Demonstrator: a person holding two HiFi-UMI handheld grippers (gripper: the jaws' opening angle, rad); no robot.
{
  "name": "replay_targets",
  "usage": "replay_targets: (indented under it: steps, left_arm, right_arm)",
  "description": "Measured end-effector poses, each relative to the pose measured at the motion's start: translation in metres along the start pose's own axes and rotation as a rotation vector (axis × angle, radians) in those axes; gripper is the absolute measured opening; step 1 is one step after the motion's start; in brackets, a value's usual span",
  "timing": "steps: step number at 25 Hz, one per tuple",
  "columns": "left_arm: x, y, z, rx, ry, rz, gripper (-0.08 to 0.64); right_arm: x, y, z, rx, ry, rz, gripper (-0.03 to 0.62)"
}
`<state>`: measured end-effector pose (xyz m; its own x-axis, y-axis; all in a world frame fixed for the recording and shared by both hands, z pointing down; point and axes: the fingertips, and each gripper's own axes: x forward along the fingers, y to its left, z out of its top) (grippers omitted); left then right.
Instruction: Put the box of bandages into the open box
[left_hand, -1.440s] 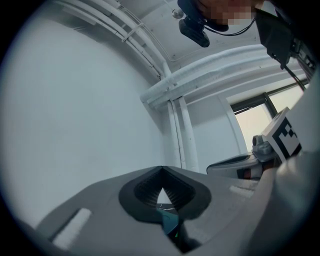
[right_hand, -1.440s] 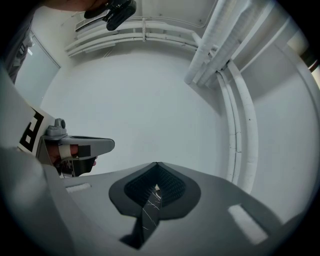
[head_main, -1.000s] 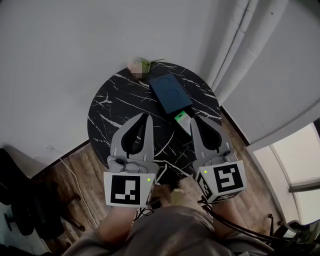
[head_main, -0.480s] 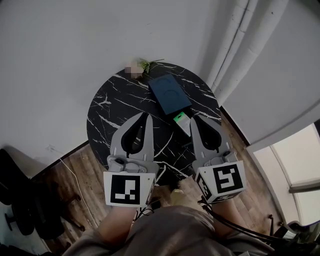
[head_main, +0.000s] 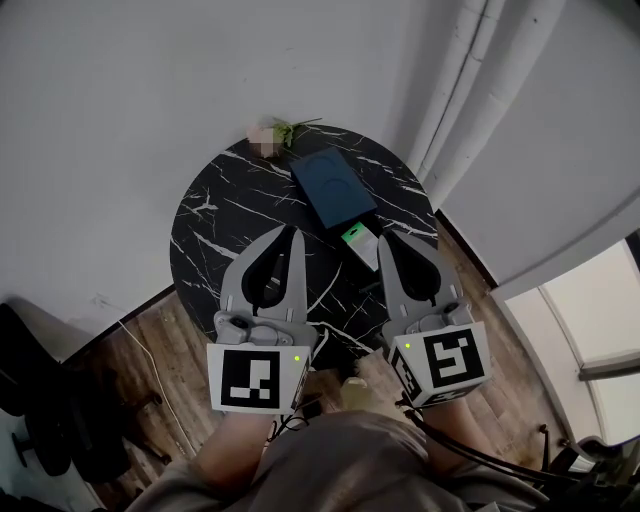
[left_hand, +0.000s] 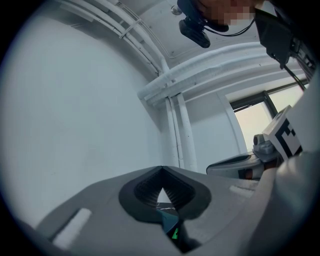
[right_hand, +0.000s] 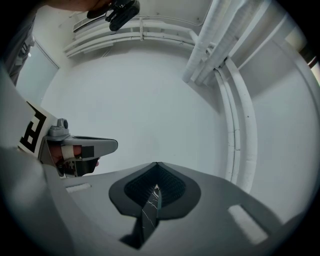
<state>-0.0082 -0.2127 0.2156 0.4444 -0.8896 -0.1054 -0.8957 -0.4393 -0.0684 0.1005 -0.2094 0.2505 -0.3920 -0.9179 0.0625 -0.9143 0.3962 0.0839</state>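
Observation:
The box of bandages (head_main: 356, 238), small, white and green, lies on the round black marble table (head_main: 230, 215) just in front of a flat dark blue box (head_main: 334, 187). My right gripper (head_main: 388, 240) is shut and empty, its tip close to the right of the bandage box and above the table's near edge. Beside it, my left gripper (head_main: 293, 232) is also shut with nothing in it. In the left gripper view the shut gripper (left_hand: 161, 170) leaves a slit showing a sliver of the blue box (left_hand: 165, 218) and green print (left_hand: 175, 233). The right gripper (right_hand: 157, 165) view shows only marble (right_hand: 149, 216).
A small plant sprig (head_main: 290, 128) lies at the table's far edge by the white wall. White pipes (head_main: 470, 80) run up the corner at the right. Wooden floor (head_main: 150, 370) surrounds the table, with dark chair legs (head_main: 40, 420) at the lower left.
The table and both boxes have drifted slightly up and left in the head view. Both grippers stay shut and keep nearly the same pose.

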Motion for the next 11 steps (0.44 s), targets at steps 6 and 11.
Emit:
replay_targets:
  steps: [6, 11]
  left_arm:
    - [0.0014, 0.0005, 0.0009, 0.006, -0.001, 0.000, 0.000]
    - [0.0011, -0.0027, 0.0027, 0.007, -0.002, -0.005, 0.000]
  right_arm:
    - [-0.0012, -0.0011, 0.0009, 0.004, -0.002, -0.007, 0.026]
    - [-0.0030, -0.0007, 0.0033, -0.006, -0.006, 0.001, 0.025]
